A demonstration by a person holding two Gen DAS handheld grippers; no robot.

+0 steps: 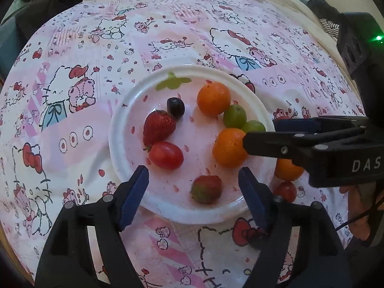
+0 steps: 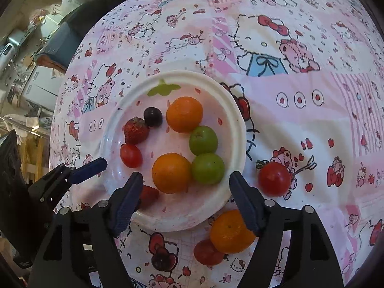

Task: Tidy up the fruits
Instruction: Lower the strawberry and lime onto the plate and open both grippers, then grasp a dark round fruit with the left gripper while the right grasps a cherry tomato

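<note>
A white plate [image 2: 237,129] sat on a pink cartoon-cat tablecloth [image 2: 312,124]. On the plate lay two oranges, two green fruits [image 2: 203,140], two strawberries, a dark grape [image 2: 153,117] and a small red tomato [image 2: 130,155]. Three fruits were not on the plate yet. An orange [image 2: 228,234] lay on the cloth just past the near rim, with a small red fruit [image 2: 207,252] touching it on its left. A round red tomato [image 2: 274,178] with a green stalk sat alone on the cloth to the right of the plate. The right gripper [image 2: 186,199] was wide open and held nothing. The left gripper [image 1: 194,187] was wide open and empty too, and it hung over the near side of the plate by a strawberry [image 1: 206,189]. The loose orange lay right under the right gripper's right finger, a little nearer than the tips. It was round, so it had no long side to line up with. The right gripper looked much nearer to it than the left one. It would probably need to pull back a bit and go to the right to get the orange between its fingers.
</note>
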